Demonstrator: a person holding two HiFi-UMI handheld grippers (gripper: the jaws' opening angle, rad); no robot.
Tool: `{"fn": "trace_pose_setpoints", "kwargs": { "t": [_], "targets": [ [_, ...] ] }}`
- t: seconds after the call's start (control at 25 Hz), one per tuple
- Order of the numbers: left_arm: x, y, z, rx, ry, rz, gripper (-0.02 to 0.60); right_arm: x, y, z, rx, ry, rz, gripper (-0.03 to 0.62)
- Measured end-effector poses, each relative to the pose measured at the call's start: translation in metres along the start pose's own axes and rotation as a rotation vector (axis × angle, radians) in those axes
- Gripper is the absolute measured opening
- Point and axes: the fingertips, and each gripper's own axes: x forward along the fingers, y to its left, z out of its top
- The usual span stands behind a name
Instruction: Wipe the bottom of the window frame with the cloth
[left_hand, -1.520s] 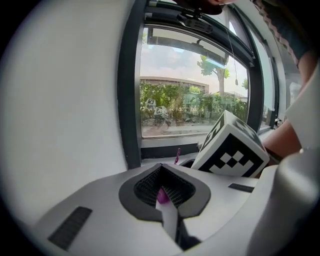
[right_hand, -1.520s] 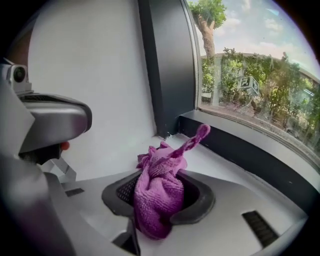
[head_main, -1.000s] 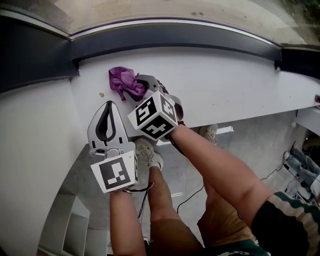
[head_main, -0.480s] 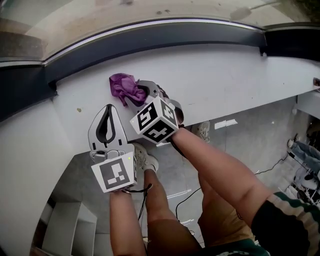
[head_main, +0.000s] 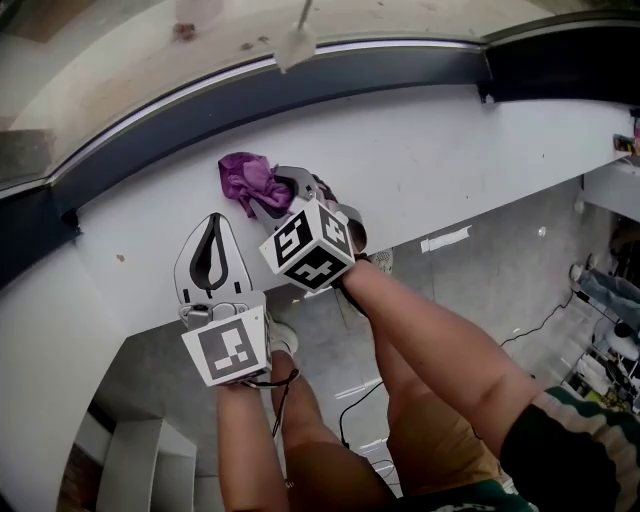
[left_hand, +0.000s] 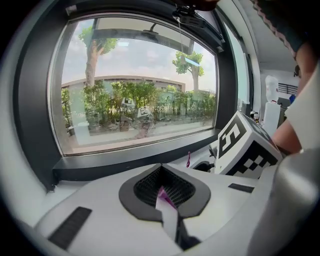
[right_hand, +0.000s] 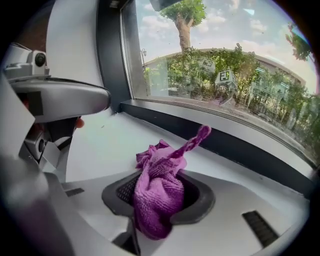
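A crumpled purple cloth (head_main: 250, 180) rests on the white sill (head_main: 430, 150), just below the dark bottom rail of the window frame (head_main: 300, 80). My right gripper (head_main: 275, 197) is shut on the cloth (right_hand: 159, 192), which bulges out between its jaws with one twisted corner sticking up. The dark rail (right_hand: 225, 142) runs a short way ahead of it. My left gripper (head_main: 212, 235) hovers over the sill's front edge, left of the right one, shut and holding nothing. In the left gripper view (left_hand: 162, 192) a sliver of purple shows through the loop of its jaws.
A small speck (head_main: 120, 258) lies on the sill to the left. Below the sill are the person's legs, a grey floor (head_main: 470, 290) with a black cable, and white steps (head_main: 130, 470) at lower left. The glass pane (left_hand: 135, 85) faces trees and a building.
Both grippers and the cloth have slid to the right along the sill; the speck and the frame's left corner now lie farther left of them.
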Motion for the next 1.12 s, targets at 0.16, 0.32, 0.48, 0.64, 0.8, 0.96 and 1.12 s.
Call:
{"fn": "trace_pose_setpoints", "kwargs": {
  "t": [0.16,0.32,0.48,0.64,0.8,0.96,1.12],
  "targets": [
    [0.019,-0.029,0.007,-0.001,0.016,-0.021,0.005,-0.015,-0.024,-0.015,0.013,-0.003,-0.004,0.153],
    [0.031,-0.05,0.012,0.005,0.028,-0.032,0.005,-0.026,-0.042,-0.027,0.023,-0.005,-0.009,0.153],
    [0.04,-0.069,0.014,0.028,0.024,-0.061,0.005,-0.036,-0.057,-0.037,0.034,-0.009,-0.018,0.153],
    [0.048,-0.084,0.018,0.042,0.024,-0.076,0.005,-0.044,-0.071,-0.046,0.045,-0.008,-0.027,0.153],
    [0.058,-0.103,0.024,0.058,0.02,-0.087,0.005,-0.054,-0.088,-0.058,0.056,-0.008,-0.039,0.153],
    [0.07,-0.126,0.031,0.065,0.011,-0.107,0.005,-0.066,-0.108,-0.071,0.064,-0.011,-0.052,0.153],
    [0.083,-0.156,0.035,0.072,0.017,-0.138,0.005,-0.081,-0.134,-0.09,0.081,-0.009,-0.073,0.153]
  ]
}}
